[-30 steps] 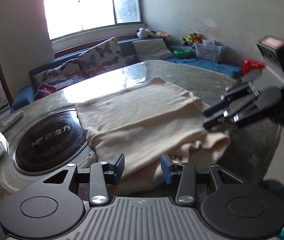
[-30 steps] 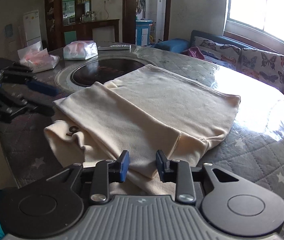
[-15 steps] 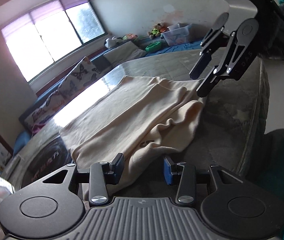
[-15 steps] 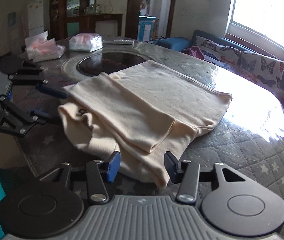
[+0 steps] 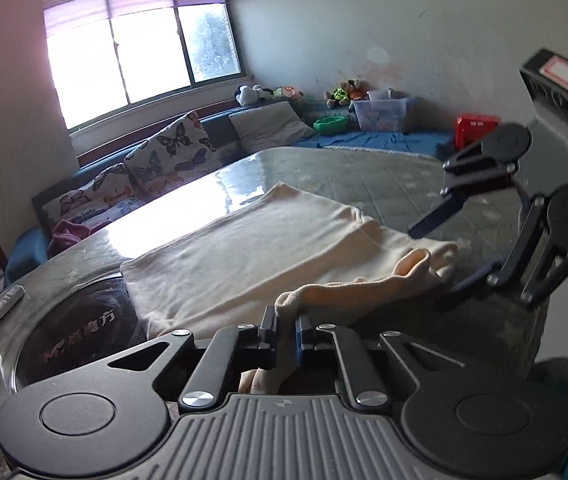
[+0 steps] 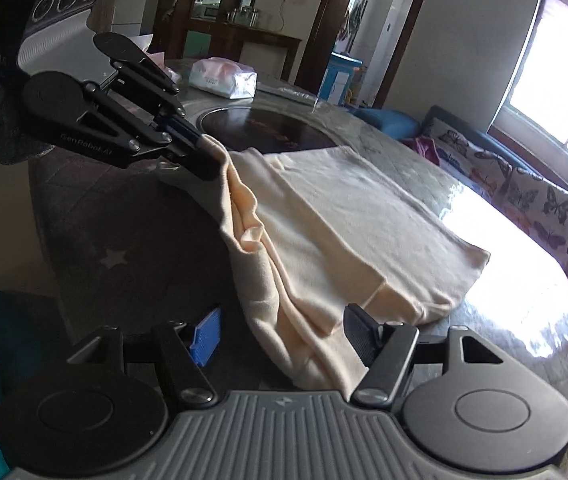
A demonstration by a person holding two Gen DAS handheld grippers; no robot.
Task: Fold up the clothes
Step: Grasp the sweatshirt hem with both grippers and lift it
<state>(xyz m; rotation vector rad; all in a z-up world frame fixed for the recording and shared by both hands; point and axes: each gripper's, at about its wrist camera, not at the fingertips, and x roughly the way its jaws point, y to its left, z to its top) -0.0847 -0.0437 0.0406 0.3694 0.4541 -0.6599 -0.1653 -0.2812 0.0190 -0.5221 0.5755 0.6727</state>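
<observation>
The cream garment (image 6: 364, 216) lies half-folded on the counter (image 6: 123, 232), its near hem over the edge. Your left tongs (image 5: 286, 326) are clenched on one hem corner; your right tongs (image 6: 284, 330) are opening with cloth between them, ungripped. Lift now and that side could sag. Beyond the fold, the counter is open.

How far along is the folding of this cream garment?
The cream garment already lies partly folded flat on the table. In hand: the left gripper is shut on its bunched near edge; the right gripper is opening around the other end, gripping nothing. The near edge remains unfolded.
</observation>
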